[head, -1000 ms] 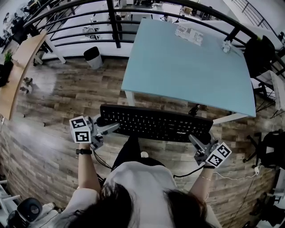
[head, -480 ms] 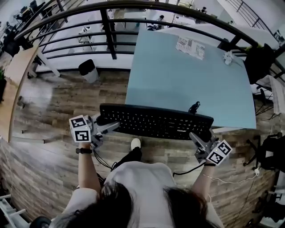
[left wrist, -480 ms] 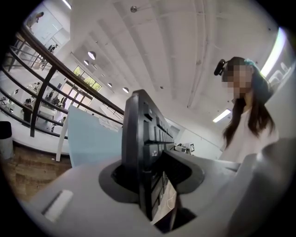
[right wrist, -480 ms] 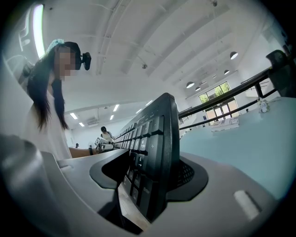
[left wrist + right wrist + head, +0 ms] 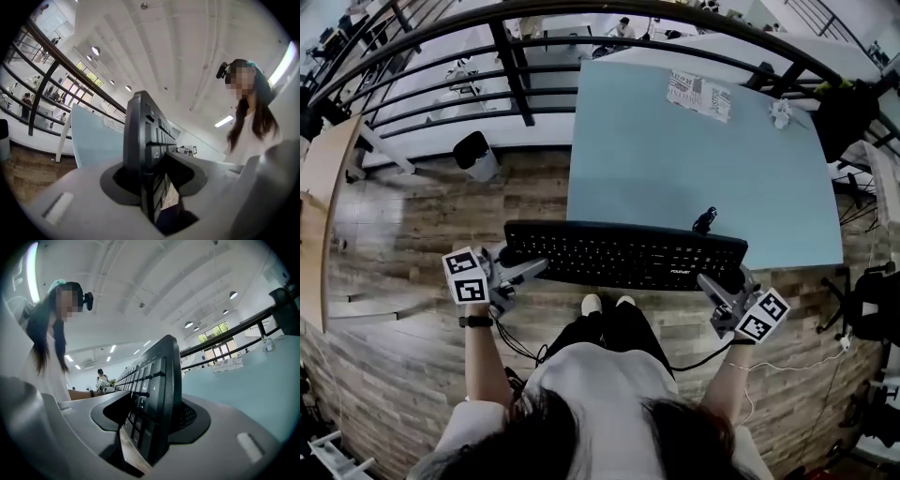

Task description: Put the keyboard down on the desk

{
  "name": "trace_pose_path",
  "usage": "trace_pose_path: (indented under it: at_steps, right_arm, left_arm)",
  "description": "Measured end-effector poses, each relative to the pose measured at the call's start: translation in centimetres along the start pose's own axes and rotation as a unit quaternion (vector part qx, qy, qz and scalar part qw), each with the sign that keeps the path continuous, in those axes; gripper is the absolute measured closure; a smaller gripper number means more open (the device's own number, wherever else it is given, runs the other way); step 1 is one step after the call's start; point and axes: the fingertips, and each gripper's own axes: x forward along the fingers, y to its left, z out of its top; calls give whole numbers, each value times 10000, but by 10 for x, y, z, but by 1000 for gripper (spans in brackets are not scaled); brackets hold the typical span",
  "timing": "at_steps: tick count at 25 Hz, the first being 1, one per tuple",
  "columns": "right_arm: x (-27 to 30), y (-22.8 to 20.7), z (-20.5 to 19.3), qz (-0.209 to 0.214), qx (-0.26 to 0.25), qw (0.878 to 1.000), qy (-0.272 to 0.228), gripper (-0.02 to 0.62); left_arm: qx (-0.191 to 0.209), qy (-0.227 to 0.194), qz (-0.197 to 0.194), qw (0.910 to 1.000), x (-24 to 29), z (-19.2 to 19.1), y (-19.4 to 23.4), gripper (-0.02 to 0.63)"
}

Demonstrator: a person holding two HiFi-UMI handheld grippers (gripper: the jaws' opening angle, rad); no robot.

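Keyboard ends sit pinched between 2 pairs of jaws: the left gripper clamps one end and the right gripper clamps the other (keys facing up). Just beyond the jaws, its far edge overlaps the near edge of the pale blue desk; contact unclear.

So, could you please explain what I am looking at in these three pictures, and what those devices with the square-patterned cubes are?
There is no robot: a person holds a two-jaw gripper in each hand. The top-down picture comes from a head camera; the other two from cameras on the grippers. The left gripper and right gripper each clamp one end of a black keyboard, held at the near edge of the light-blue desk. On the desk lie a printed sheet, a small white object and a small dark object.
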Motion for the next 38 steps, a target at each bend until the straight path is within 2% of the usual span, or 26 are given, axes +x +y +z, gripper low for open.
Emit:
trace_pose_path:
  at_steps: [4,11,17,25,38]
  right_arm:
    - [10,-21,2,-63,89,9999,88,354]
    - [14,-34,-2,-40,125,9999,83,354]
    - [58,-119,41,91,143,9998,109,354]
    - [88,-177,86,344,46,9993,154,354]
    - [112,-186,89,328,136,9992,175,354]
  left_arm:
    - [-133,47,-19,9999,14,3,20,397]
    - [-104,48,15,9999,23,5,29,397]
    - [-88,-11,161,9998,77,57,87,397]
    - [26,-197,371,9991,114,103,113,397]
    - [58,-123,419,9990,110,119,132,397]
